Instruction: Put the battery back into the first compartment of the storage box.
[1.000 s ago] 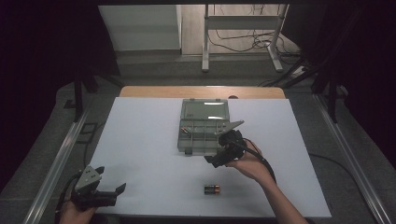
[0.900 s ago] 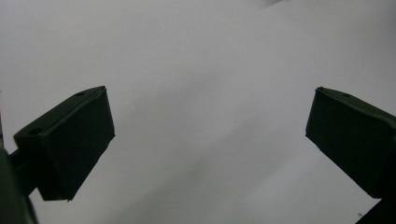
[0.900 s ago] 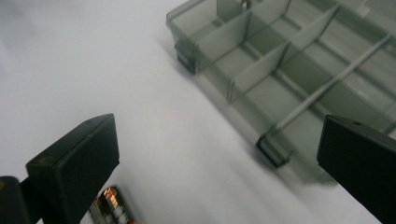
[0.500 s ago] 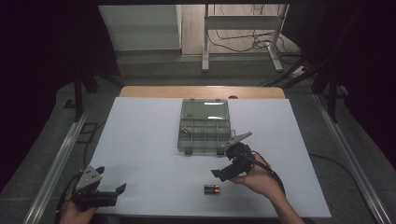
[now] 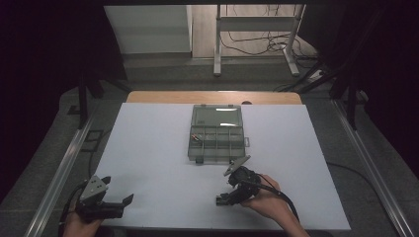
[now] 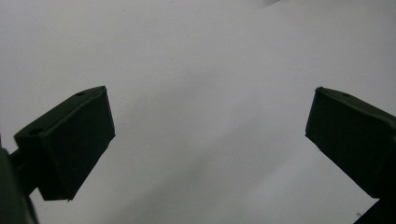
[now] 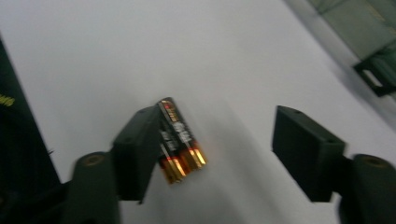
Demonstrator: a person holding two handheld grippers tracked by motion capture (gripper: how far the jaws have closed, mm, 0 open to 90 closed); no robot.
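Near the desk's front edge, the pair of black-and-gold cylindrical batteries is bracketed, ungripped, by the right gripper's just-closing, half-open jaws, transfer to the grey compartmented plastic box remaining, while the left gripper is held wide open and empty.

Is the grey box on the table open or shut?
Open: the box has its lid laid back flat behind the tray, and the divided compartments show from above.

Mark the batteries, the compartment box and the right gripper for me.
batteries (image 7: 180,140): right gripper view, on the black label of the pair.
compartment box (image 5: 216,132): high view, on its clear lid.
right gripper (image 7: 215,144): right gripper view, midway between its fingertips.
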